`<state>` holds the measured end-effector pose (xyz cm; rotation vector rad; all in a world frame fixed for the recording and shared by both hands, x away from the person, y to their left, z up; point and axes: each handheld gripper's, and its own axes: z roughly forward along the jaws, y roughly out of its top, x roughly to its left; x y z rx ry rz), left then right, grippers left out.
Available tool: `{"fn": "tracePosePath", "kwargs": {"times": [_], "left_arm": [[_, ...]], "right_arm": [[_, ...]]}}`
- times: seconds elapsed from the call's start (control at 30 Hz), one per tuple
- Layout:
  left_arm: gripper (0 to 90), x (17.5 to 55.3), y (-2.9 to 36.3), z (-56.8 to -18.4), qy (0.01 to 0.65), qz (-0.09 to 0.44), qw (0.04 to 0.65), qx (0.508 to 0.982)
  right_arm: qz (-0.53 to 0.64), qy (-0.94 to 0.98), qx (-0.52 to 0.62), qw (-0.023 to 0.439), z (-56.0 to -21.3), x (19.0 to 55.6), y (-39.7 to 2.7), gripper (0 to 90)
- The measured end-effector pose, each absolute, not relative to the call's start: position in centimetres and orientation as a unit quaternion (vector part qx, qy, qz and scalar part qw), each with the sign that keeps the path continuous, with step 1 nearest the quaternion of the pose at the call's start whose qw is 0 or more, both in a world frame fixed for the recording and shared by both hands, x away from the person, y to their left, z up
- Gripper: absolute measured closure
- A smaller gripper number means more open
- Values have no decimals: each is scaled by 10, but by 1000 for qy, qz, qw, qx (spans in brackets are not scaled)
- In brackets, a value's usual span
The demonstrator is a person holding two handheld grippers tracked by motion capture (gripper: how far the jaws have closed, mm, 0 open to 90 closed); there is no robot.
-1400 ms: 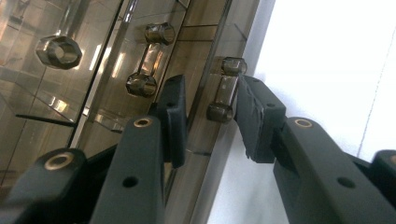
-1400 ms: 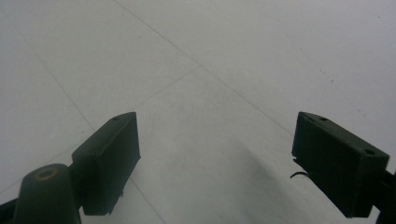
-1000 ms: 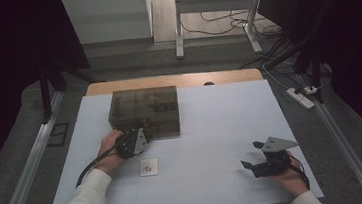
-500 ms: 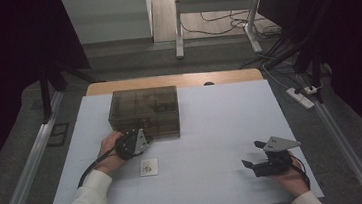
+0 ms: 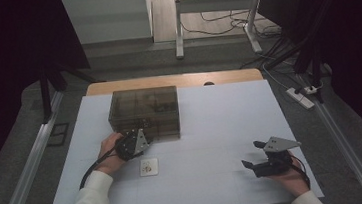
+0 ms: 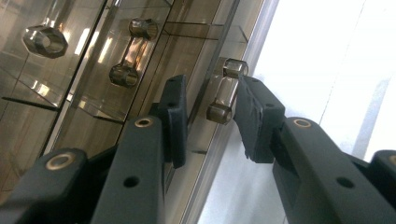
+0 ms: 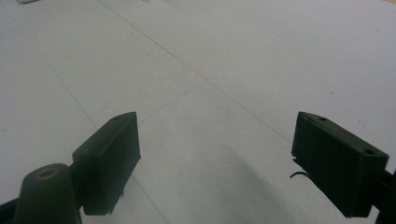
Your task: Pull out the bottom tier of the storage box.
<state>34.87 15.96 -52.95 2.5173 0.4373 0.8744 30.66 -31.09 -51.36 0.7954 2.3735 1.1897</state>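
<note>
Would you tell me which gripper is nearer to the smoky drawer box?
Left. The left gripper is at the drawer box's front, jaws either side of a drawer handle. The right gripper rests far off over bare table.

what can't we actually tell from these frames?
- Grip on the drawer handle: left gripper straddles it; left gripper view shows no clear pad contact.
- Contents of the smoky drawer box: tinted walls, too dark from the high view.
- Small white item: too small there.
- Right gripper: open over the bare table.

Dim room, bright table

The white table (image 5: 212, 129) glows; dark edges all around. Glare beside the near, blurry fingers (image 6: 175, 119).
</note>
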Motion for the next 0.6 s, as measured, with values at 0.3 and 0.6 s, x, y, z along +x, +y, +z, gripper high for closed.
{"fn": "tracePosePath", "kwargs": {"times": [0.3,0.6], "left_arm": [[650,346,160,-528,154,314,217,912],[652,344,160,-528,155,312,217,912]], "right_arm": [[422,843,278,186,-511,304,-310,150],[425,840,280,189,-511,300,-312,150]]}}
